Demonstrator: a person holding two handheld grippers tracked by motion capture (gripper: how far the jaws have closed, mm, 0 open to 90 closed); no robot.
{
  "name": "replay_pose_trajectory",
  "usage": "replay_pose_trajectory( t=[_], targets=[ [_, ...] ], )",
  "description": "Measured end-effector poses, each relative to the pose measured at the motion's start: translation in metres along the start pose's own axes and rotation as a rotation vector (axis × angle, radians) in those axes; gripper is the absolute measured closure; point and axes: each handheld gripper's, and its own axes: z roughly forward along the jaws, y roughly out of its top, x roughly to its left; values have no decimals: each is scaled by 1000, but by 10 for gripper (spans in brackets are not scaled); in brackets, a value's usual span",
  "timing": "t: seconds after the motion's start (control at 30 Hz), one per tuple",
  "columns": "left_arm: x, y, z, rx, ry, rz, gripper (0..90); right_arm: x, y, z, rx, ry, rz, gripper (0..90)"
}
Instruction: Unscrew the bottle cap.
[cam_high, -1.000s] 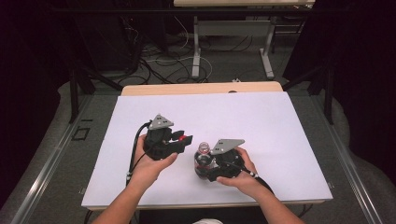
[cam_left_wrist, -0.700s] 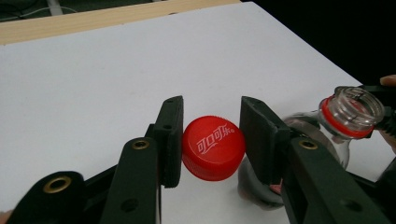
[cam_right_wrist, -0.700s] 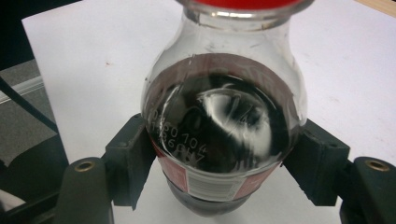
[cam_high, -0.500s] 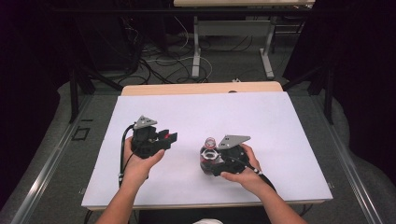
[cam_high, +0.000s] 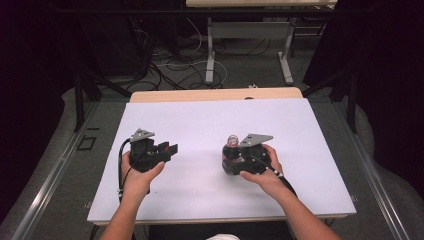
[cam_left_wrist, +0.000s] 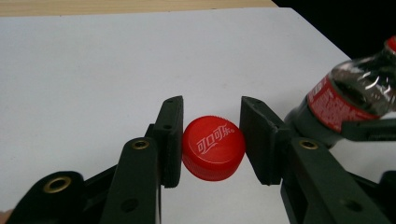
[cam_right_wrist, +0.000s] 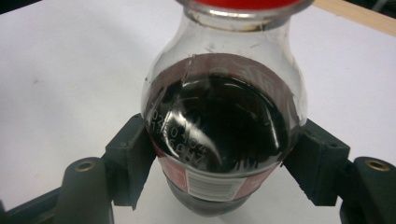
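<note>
Near the counter's (cam_high: 210, 120) front edge, the right tool (cam_right_wrist: 219, 186) clamps the small clear plastic cola bottle (cam_right_wrist: 224, 116) at its stiff, slippery shoulder, while the left tool (cam_left_wrist: 212, 140) pinches its light, rigid red screw cap (cam_left_wrist: 213, 148) by the ribbed rim.

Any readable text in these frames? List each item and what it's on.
"可口可乐" in white script: on the top of the red cap held in the left claw.
White lettering on the bottle's red label: too blurred to read.
Printed date code on the bottle held in the right claw: upside down, partly digits, not reliably readable.
Barcode on the white patch: no legible numbers.
</note>
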Motion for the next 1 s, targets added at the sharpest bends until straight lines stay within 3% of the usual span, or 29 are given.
replay_pose_trajectory(
  t=[0.17,0.37,0.6,1.0],
  targets=[
    [2,-2,2,10,8,15,614,-17,13,4,-4,-46,51,297],
    [3,-4,4,10,9,12,614,-34,32,14,-13,-91,62,297],
    [3,-5,5,9,6,8,614,-43,46,35,-8,-136,78,297],
    [4,-5,5,6,-2,10,614,-47,55,75,-13,-143,99,296]
  ],
)
